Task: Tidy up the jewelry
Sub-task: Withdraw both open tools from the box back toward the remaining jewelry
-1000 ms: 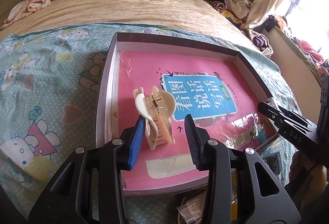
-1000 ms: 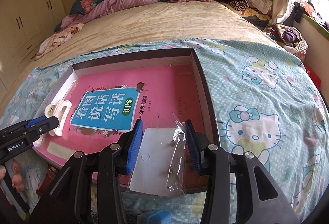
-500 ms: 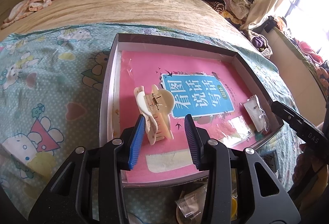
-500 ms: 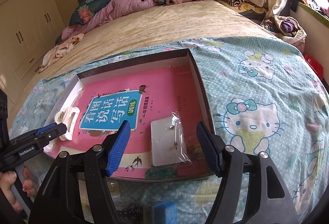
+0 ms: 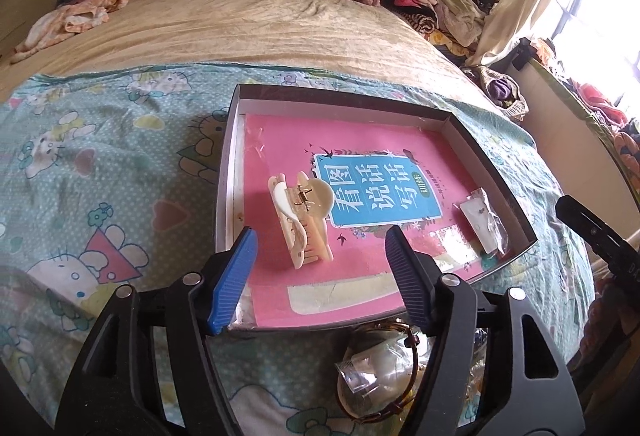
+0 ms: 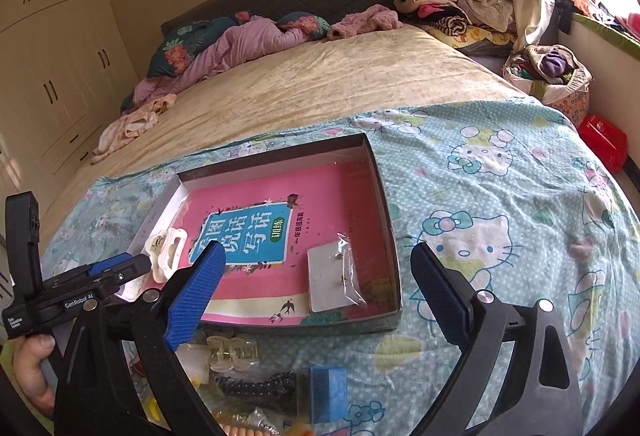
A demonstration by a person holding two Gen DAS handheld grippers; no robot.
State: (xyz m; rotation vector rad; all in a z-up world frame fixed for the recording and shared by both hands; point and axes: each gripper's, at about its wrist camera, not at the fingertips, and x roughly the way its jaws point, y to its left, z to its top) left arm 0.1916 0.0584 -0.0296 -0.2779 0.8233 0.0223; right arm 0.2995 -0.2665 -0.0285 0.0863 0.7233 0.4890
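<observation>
Left gripper [image 5: 320, 260] has just let go, fingers spread, hair clip [image 5: 301, 222] lying free between them in the box [image 5: 230, 172]; right gripper [image 6: 316, 284] opened wide too, earring packet [image 6: 334, 278] dropped ahead between its fingers.

Bare pink book [image 6: 256, 192] between hair claw [image 5: 302, 220] and earring packet [image 6: 334, 278].

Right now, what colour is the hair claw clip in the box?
Cream, with a small gold spring; the hair claw clip shows best in the left wrist view.

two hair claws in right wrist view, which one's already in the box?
The cream hair claw, lying on the pink book at the box's left side. The translucent hair claw sits outside on the bedspread, before the box's near wall.
</observation>
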